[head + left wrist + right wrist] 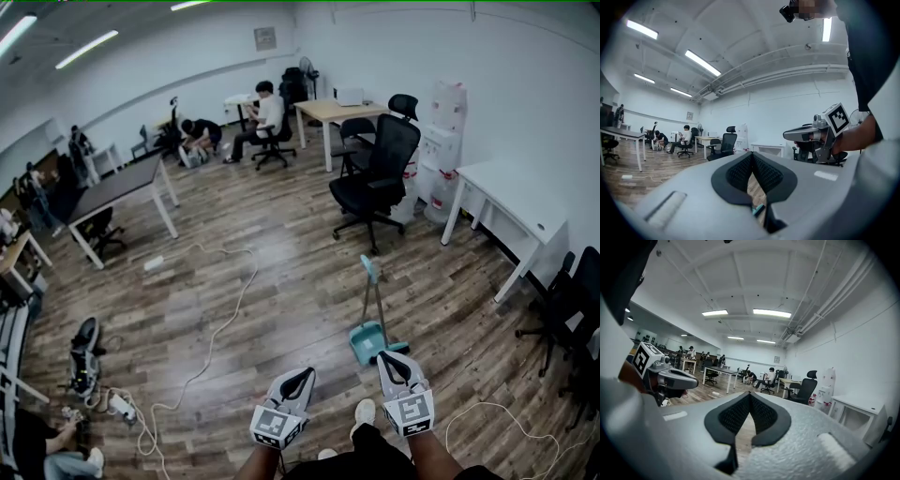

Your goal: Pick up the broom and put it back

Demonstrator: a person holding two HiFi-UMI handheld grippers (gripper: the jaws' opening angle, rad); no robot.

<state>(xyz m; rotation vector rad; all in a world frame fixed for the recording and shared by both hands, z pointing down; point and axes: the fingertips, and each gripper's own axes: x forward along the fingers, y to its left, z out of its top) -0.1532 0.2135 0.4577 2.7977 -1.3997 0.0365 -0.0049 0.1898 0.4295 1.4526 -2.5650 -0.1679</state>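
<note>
A teal broom [373,298] stands upright in its teal dustpan [367,343] on the wooden floor, just ahead of me in the head view. My right gripper [387,357] hovers close by the dustpan's right edge, its jaws shut with nothing between them [750,394]. My left gripper [306,373] is to the left of the dustpan, apart from it, jaws also shut and empty [751,154]. A sliver of teal [758,209] shows through the gap below the left jaws. Each gripper view shows the other gripper level beside it.
A black office chair [379,174] stands beyond the broom. At the right are a white desk [511,202] and dark chairs [574,300]. White cables [217,328] and a power strip [122,405] lie on the floor at left. A grey table [117,187] and seated people are farther back.
</note>
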